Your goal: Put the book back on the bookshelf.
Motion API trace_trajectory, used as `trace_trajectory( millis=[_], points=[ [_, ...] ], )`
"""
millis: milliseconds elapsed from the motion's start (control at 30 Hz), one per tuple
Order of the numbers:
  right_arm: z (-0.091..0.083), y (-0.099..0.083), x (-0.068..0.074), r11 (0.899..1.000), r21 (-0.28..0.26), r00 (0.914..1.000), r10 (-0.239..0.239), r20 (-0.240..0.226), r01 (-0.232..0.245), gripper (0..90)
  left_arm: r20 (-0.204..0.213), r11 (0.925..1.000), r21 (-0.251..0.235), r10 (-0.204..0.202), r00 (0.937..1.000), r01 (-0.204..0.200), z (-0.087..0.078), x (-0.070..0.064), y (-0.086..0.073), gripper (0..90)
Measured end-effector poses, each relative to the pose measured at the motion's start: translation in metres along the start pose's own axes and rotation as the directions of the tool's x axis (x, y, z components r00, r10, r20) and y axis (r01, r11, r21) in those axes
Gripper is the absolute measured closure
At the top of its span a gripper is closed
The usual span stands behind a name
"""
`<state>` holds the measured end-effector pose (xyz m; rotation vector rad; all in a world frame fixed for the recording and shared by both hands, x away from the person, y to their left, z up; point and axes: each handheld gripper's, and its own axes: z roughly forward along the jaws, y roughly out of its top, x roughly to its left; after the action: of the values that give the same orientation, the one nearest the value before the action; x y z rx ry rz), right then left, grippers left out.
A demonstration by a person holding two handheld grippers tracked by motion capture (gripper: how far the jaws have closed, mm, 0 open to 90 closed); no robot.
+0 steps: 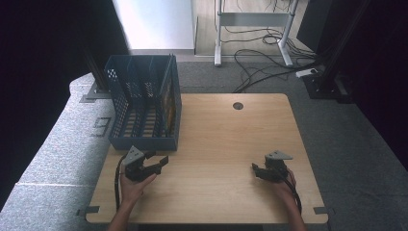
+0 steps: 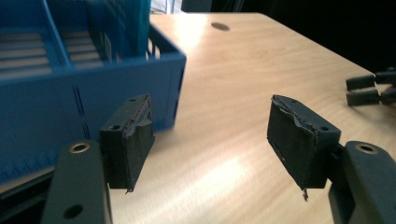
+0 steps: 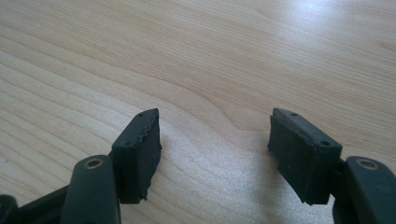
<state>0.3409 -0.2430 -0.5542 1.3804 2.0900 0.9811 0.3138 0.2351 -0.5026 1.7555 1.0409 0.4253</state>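
Note:
My left gripper [image 1: 158, 160] rests low over the wooden table [image 1: 226, 139] at its front left, just in front of a blue slotted crate [image 1: 144, 103]. Its jaws stand open with nothing between them. In the left gripper view that gripper [image 2: 210, 105] points past the crate's near corner [image 2: 93, 93]. My right gripper [image 1: 256, 170] sits at the front right, held by a hand, its jaws turned toward the table's middle. In the right gripper view this gripper [image 3: 215, 119] is open over bare wood. Across the table, the left gripper view shows the right gripper's fingertips [image 2: 366, 88].
The crate has upright dividers, and a flat book-like item [image 1: 168, 101] stands in its right slot. A round cable hole [image 1: 237, 105] lies near the table's far edge. Beyond the table are cables on the floor [image 1: 260, 57] and a desk frame [image 1: 250, 21].

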Motion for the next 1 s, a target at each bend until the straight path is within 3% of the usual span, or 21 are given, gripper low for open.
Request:
trace_trajectory(
  millis=[267, 1000],
  points=[
    [0.000, 0.000, 0.000, 1.000, 0.000, 1.0000, 0.001, 0.002, -0.001, 33.4, -0.005, 0.9987, 0.045, -0.025, 0.9997, 0.025, 0.001, 0.004, -0.023, 31.0],
    [0.001, 0.001, 0.000, 1.000, 0.001, 1.0000, 0.003, 0.009, -0.003, 33.1, -0.018, 0.9948, 0.088, -0.050, 0.9986, 0.051, 0.006, 0.013, -0.029, 31.9]
  ],
)
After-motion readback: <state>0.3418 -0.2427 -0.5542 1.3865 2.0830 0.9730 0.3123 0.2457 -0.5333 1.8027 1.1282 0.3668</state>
